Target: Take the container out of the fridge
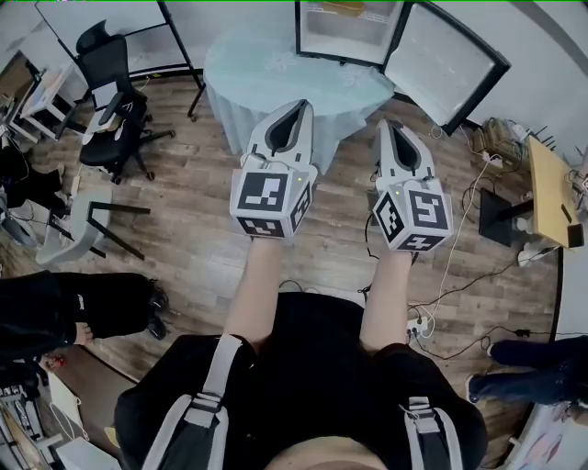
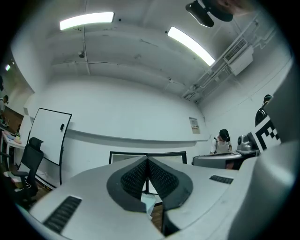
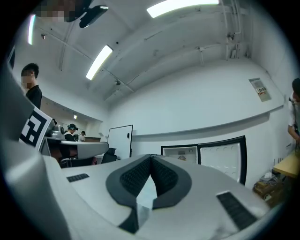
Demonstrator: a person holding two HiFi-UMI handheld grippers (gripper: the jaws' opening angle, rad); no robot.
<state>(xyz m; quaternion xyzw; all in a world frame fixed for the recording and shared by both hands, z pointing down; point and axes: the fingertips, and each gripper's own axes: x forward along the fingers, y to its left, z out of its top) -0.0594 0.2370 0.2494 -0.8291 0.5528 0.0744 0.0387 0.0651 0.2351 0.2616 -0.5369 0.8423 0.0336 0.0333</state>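
Note:
A small black-framed fridge (image 1: 344,32) stands on the floor at the top of the head view, its door (image 1: 446,64) swung open to the right. Something yellowish (image 1: 344,7) lies inside it at the frame's edge. The right gripper view shows the fridge's white inside (image 3: 180,153) with a small brownish thing (image 3: 182,158) on a shelf. I cannot tell whether that is the container. My left gripper (image 1: 292,110) and right gripper (image 1: 390,128) are held side by side in front of a round table (image 1: 276,69), well short of the fridge. Both are shut and empty, pads (image 2: 136,176) (image 3: 164,176) meeting.
The round table, with a pale blue cloth, stands between me and the fridge. Black office chairs (image 1: 115,101) and a whiteboard (image 1: 101,27) are at the left, and a wooden desk (image 1: 551,193) at the right. Cables (image 1: 459,303) run over the wood floor. Other people's legs (image 1: 92,307) (image 1: 542,367) show at both sides.

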